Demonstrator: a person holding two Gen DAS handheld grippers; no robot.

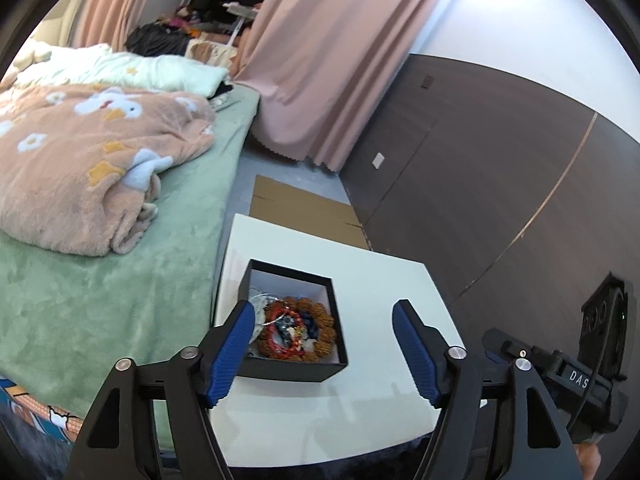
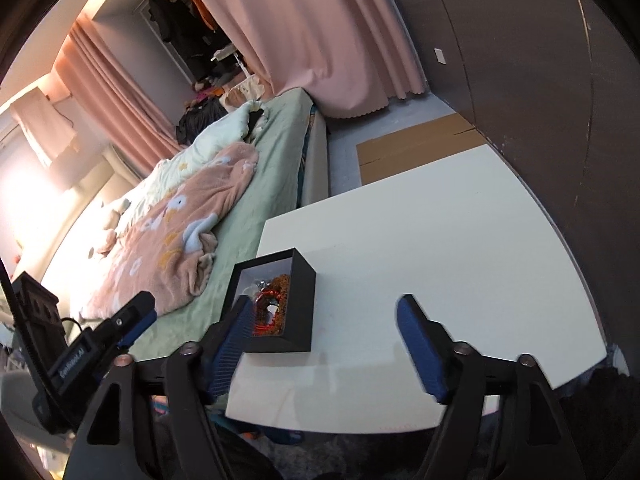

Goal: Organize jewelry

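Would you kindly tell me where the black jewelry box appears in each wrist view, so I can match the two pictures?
Left wrist: the box sits low and centre-left on the white table, partly behind the left tongs' left finger.
Right wrist: the box is left of centre, at the table's edge nearest the bed, behind the right tongs' left finger.
Shared landmark: the pink duck blanket on the bed.

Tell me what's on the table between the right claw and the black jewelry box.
Nothing: only bare white table between the right claw and the black jewelry box, seen in the right wrist view.
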